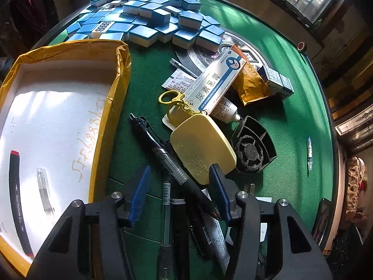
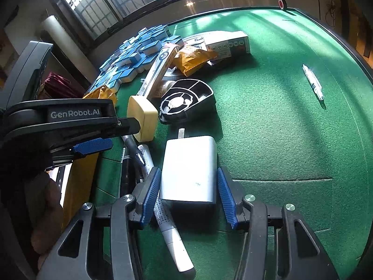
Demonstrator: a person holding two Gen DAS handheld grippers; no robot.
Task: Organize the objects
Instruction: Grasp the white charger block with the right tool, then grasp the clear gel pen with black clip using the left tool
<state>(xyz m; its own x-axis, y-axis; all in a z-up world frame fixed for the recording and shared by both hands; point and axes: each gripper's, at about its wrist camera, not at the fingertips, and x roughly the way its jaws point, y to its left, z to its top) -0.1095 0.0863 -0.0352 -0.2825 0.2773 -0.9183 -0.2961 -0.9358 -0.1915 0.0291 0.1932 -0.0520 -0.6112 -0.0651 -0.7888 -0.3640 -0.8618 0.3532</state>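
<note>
My left gripper (image 1: 179, 170) points down over a heap of pens at the table's near edge. Its jaws stand apart around a black pen (image 1: 163, 151) without pressing it. A yellow keychain case (image 1: 202, 147) lies by its right fingertip. To the left, a yellow-taped cardboard box (image 1: 112, 88) holds a black marker (image 1: 18, 198) and a clear pen (image 1: 45, 191). My right gripper (image 2: 188, 172) has a white charger (image 2: 188, 163) between its blue pads, which touch both of its sides. A white marker (image 2: 172, 233) lies under its left finger.
A pile of blue mahjong tiles (image 1: 151, 16) fills the far side of the green table (image 2: 279, 128). A cream tube carton (image 1: 214, 86), a gold packet (image 1: 251, 86), a black plastic fan part (image 1: 254, 149) and a small clear pen (image 1: 309, 154) lie around.
</note>
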